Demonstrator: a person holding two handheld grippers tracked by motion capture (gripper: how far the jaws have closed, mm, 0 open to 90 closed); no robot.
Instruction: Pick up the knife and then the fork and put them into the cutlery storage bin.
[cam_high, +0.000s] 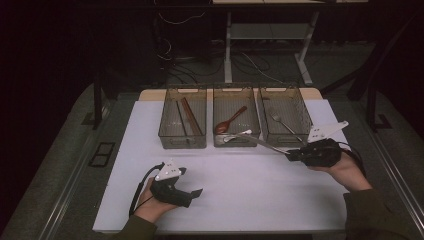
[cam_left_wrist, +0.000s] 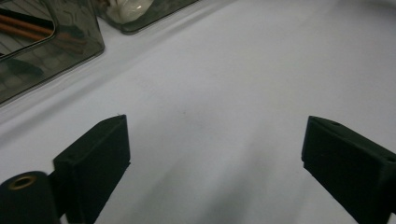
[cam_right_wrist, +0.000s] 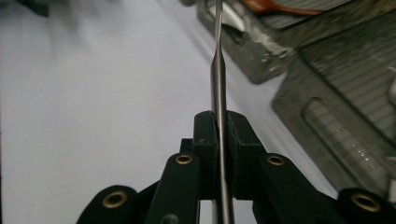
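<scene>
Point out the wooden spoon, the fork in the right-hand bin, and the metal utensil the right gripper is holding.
wooden spoon (cam_high: 231, 121), high view, on the handle near the bowl.
fork (cam_high: 283, 123), high view, on the middle of its handle.
metal utensil (cam_right_wrist: 218, 79), right gripper view, on the handle just beyond the jaws.

metal utensil (cam_right_wrist: 218, 79) head cut off by the top edge, left bin (cam_left_wrist: 42, 51) cropped at the corner

dim room, dark surround | table (cam_high: 225, 200) brightly lit | soft shadows | gripper views blurred up close
</scene>
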